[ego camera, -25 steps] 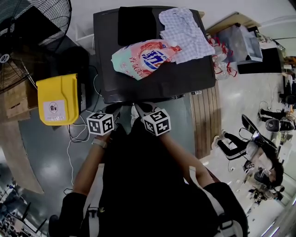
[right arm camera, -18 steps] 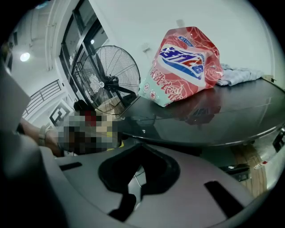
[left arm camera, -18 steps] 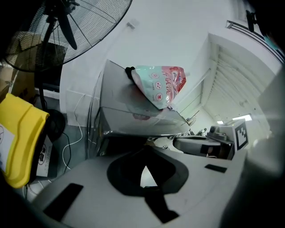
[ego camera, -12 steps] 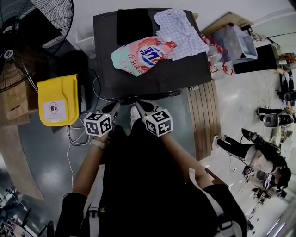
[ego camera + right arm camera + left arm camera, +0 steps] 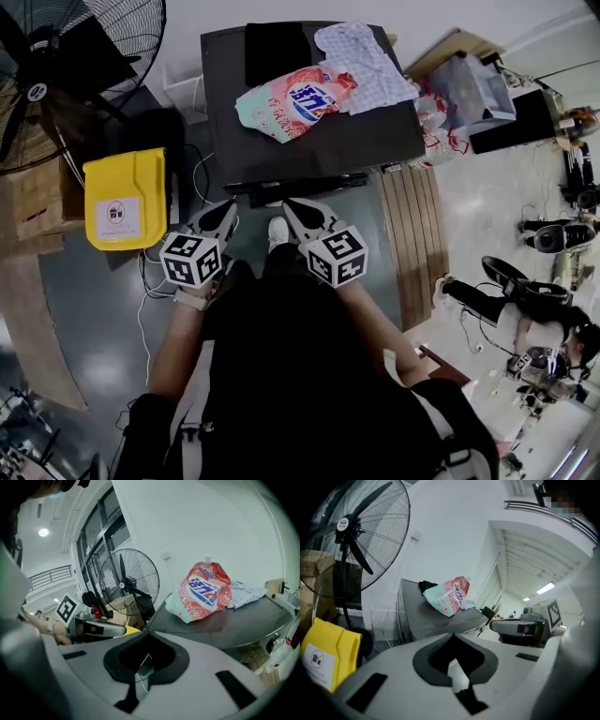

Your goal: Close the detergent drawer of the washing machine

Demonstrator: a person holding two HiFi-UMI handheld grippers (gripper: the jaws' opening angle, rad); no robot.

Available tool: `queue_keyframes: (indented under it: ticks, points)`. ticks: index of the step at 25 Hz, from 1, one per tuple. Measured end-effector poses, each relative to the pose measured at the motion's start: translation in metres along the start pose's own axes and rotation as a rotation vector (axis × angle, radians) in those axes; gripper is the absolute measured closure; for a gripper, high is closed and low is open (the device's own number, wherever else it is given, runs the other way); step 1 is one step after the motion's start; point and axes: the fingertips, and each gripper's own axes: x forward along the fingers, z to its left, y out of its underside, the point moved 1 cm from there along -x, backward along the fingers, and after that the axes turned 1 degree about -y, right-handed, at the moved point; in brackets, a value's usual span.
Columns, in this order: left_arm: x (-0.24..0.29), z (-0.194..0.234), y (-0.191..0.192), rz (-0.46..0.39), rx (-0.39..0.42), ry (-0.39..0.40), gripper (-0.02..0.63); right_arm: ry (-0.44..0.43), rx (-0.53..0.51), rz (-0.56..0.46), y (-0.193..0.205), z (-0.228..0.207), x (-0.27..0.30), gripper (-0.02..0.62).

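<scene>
Head view is showing the washing machine (image 5: pixel 328 155) from above, its dark top carrying a detergent bag (image 5: pixel 295 101), a checked cloth (image 5: pixel 361 56) and a black cloth (image 5: pixel 277 52). Its front face is falling out of sight below the near edge. A dark ledge (image 5: pixel 309 190) is jutting from that edge and running left to right. I am taking it for the detergent drawer, though I cannot tell how far it is standing out. The left gripper (image 5: pixel 230 207) and the right gripper (image 5: pixel 292 207) are hanging side by side just near of that ledge, apart from it. Both pairs of jaws are pressed together with nothing between them, as each gripper view is confirming. The drawer is lying straight ahead of the jaws, toward the far side, so I am judging that closing it calls for a push from near to far. The right gripper is sitting nearer the ledge's middle and the left one nearer its left end. Both forearms are reaching forward from the body. The grippers are pointing slightly downward and angling in toward each other, with the marker cubes toward the person.
</scene>
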Motion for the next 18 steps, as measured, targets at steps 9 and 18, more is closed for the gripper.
queue_keyframes:
  ticks: [9,18]
  points:
    - [-0.067,-0.033,-0.025,-0.105,0.187,-0.027,0.595,0.015,-0.065,-0.11,-0.029,0.044,-0.049,0.58]
    - [-0.122,-0.053,-0.039,-0.212,0.313,-0.048,0.595,0.033,-0.166,-0.167,-0.04,0.087,-0.083,0.58]
